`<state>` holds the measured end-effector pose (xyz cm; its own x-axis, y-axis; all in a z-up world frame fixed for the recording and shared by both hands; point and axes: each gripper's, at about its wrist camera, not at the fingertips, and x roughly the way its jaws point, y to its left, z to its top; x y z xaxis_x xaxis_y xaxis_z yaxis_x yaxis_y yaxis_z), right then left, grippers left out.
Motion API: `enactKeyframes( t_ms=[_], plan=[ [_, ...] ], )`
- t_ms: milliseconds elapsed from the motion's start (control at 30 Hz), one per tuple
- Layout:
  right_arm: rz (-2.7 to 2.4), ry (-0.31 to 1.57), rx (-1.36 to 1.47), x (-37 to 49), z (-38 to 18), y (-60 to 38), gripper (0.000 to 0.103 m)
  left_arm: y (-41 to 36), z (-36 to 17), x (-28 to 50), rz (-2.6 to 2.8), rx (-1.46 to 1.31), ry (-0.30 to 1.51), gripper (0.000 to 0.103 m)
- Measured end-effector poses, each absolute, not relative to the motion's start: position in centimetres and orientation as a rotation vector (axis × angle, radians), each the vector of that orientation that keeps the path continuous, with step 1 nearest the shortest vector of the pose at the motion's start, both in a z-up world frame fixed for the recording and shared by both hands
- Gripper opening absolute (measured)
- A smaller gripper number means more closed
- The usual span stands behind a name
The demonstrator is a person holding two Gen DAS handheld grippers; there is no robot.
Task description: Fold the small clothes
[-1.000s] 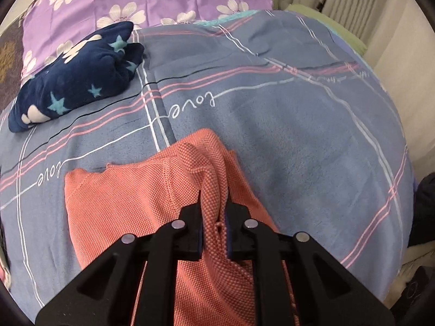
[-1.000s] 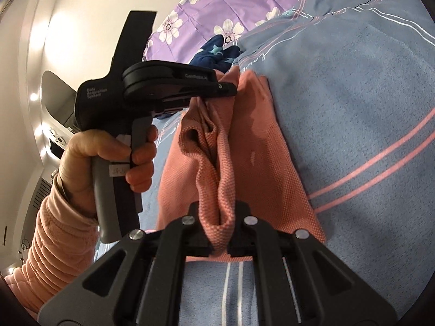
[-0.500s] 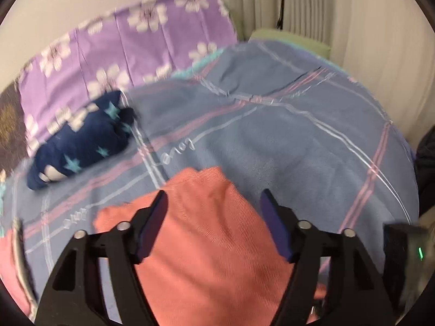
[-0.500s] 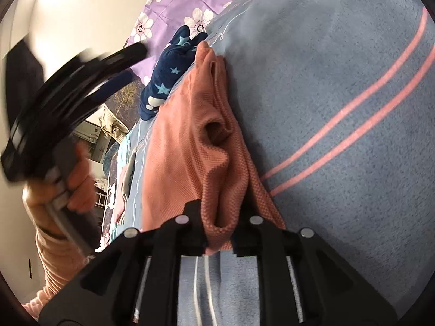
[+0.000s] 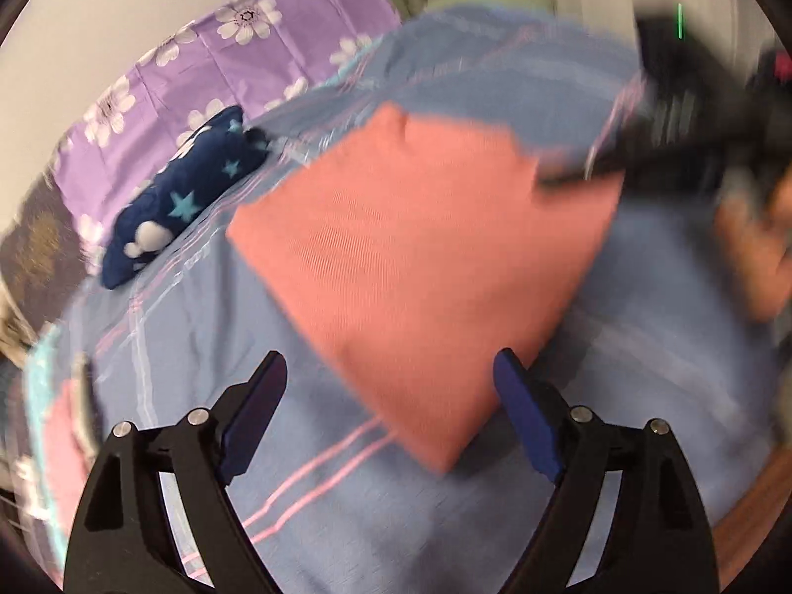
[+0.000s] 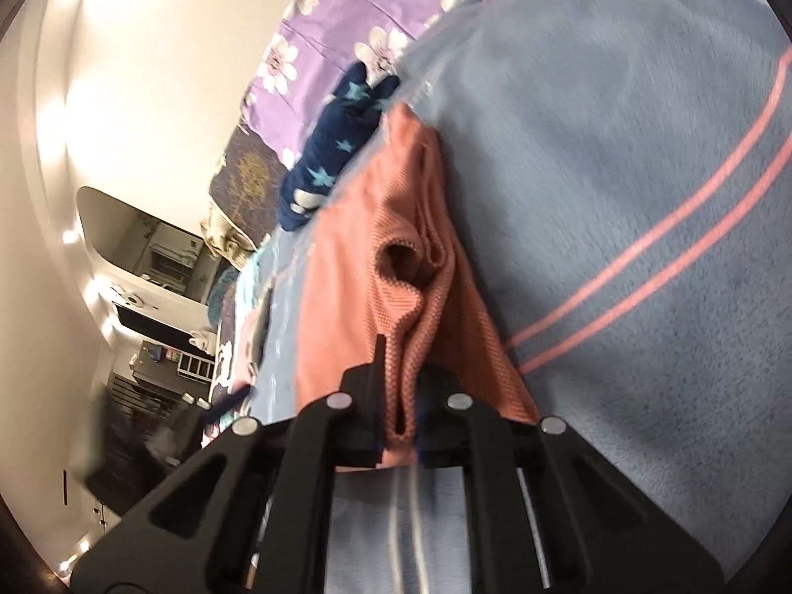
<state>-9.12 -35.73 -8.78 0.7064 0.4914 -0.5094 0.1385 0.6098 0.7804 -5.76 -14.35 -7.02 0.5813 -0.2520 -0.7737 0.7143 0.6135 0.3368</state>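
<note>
A salmon-pink knit garment (image 5: 420, 257) lies folded on a blue striped blanket (image 5: 386, 519), with the left gripper (image 5: 391, 411) nearest the camera, its jaws just opened wide and holding nothing above the garment's near corner. At the garment's far edge the right gripper (image 6: 398, 420) pinches a bunched fold; beyond it lie a navy star-print bundle (image 5: 183, 198) and a purple floral pillow (image 5: 237, 59).

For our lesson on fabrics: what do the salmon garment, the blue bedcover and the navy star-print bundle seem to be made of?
Salmon garment: knitted fabric, probably cotton; a matte, waffle-like weave shows.
Blue bedcover: looks like brushed fleece, soft and fuzzy, with pink stripes.
Navy bundle: seemingly plush fleece, though too small to be sure.
</note>
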Motion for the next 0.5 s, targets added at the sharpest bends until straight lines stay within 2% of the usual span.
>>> enactKeyframes(
  t_ms=[100,200,267,300,333,367,433,500],
  plan=[
    [0.134,0.833,0.820,-9.5,-8.7,-35.6,0.008,-13.3,-8.7,-5.6,-0.529,0.755,0.721,0.086],
    [0.055,0.878,0.741,-9.7,-9.6,-35.7,0.008,-12.5,-8.3,-5.4,-0.536,0.685,0.751,0.086],
    [0.076,0.886,0.715,-9.7,-9.2,-35.5,0.013,-12.2,-7.8,-5.4,-0.565,0.665,0.770,0.085],
    [0.076,0.884,0.694,-9.7,-8.9,-35.4,0.016,-12.0,-7.4,-5.4,-0.597,0.636,0.786,0.080],
    [0.068,0.868,0.674,-9.6,-8.3,-35.4,0.023,-11.9,-7.1,-5.4,-0.628,0.603,0.804,0.069],
    [0.059,0.832,0.642,-9.6,-7.2,-35.3,0.023,-11.5,-6.5,-5.3,-0.679,0.541,0.836,0.062],
    [0.094,0.792,0.618,-9.4,-5.9,-35.0,0.023,-11.0,-5.5,-5.1,-0.746,0.418,0.874,0.036],
    [0.159,0.757,0.610,-8.5,-4.9,-34.2,0.019,-11.1,-4.9,-4.4,-0.779,0.333,0.883,0.030]
  ],
)
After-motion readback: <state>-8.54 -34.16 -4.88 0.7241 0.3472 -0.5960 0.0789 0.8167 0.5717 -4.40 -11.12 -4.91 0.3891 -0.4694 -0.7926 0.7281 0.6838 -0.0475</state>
